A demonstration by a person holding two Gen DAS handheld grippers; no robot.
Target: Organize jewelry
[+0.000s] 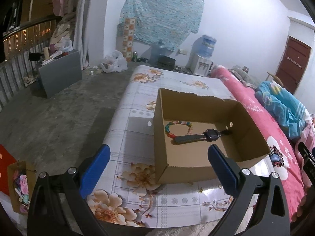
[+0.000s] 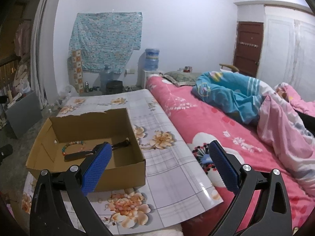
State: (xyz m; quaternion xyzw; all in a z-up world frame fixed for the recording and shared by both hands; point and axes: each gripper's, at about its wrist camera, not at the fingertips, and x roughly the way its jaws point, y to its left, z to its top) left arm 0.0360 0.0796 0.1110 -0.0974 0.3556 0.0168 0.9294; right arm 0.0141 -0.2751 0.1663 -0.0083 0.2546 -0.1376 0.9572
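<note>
Beaded bracelet [image 1: 178, 127] and dark watch [image 1: 202, 136] lie touching inside the cardboard box [image 1: 196, 169] just ahead of both tools, left tool [image 1: 159, 167] and right tool [image 2: 160, 167] spread wide, empty; no other jewelry seen on desk [image 1: 137, 106], so sorting looks near-complete.

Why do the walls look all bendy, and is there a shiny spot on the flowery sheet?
Left wrist view: the fisheye lens curves the walls and darkens the corners; the box casts a soft shadow leftward. Right wrist view: same bending, and glare shines on the flowery sheet at its curled near edge.
</note>
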